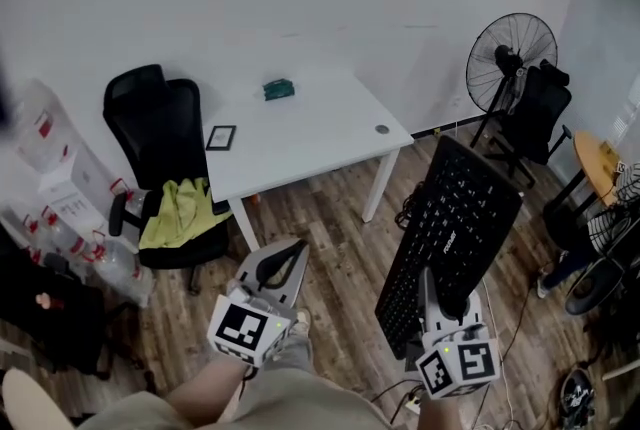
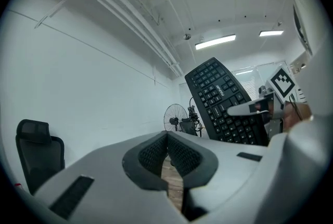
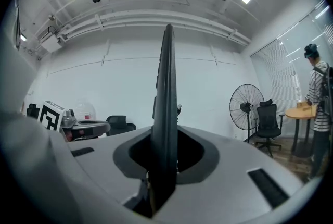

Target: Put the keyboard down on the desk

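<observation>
We hold the black keyboard (image 1: 455, 218) clamped in the right gripper (image 1: 441, 304), near and right of the white desk (image 1: 300, 133). The left gripper (image 1: 283, 268) has its jaws together, empty.

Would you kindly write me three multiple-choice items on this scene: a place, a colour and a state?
1. Where is the keyboard? A held in the air beside the desk; B lying on the desk; C lying on the floor.
2. What colour is the cloth on the black chair? A red; B yellow-green; C blue.
3. How is the left gripper? A wide open; B shut on the keyboard; C shut, empty.
Answers: 1 A, the right gripper grips it clear of the desk; 2 B, plain in the head view; 3 C, its jaws meet on nothing.
</observation>
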`<state>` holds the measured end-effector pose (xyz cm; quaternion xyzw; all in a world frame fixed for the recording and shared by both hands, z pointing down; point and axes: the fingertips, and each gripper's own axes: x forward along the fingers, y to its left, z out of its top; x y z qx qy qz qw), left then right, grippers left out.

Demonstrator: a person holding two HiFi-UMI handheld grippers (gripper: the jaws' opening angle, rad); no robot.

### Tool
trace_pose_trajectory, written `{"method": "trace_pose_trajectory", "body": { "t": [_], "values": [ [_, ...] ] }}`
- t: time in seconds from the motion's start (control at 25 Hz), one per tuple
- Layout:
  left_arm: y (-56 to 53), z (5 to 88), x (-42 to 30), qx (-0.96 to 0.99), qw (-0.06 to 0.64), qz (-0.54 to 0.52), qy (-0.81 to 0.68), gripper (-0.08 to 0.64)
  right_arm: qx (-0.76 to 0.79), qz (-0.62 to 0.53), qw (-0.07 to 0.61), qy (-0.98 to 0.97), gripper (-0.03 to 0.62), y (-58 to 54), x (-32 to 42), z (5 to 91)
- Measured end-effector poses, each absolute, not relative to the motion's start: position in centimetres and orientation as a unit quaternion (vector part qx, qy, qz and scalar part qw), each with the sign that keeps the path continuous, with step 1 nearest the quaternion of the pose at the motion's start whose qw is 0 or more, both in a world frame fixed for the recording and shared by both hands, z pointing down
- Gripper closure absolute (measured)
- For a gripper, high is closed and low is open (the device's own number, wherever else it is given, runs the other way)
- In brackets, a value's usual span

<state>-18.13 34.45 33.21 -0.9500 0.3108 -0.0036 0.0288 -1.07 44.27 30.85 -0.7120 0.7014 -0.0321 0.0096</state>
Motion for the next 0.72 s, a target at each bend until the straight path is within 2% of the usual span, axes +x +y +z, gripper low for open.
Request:
{"method": "trace_pose_trajectory", "body": {
  "t": [0.24,0.44,0.72],
  "values": [
    [23.6,32.8,-16.0,-0.954,0.009,-0.014,0.299,0.538,-0.715,-0.060,-0.015,0.696,0.502,33.2,0.4,30.6],
    [21.1,34.4,-14.4,-0.956,0.029,-0.016,0.292,0.538,-0.722,-0.067,0.008,0.688,0.502,31.3,2.3,32.8],
    [9.2,34.2,-12.3,-0.964,0.011,-0.031,0.265,0.538,-0.730,-0.094,0.003,0.677,0.502,19.0,3.3,31.8]
  ]
}}
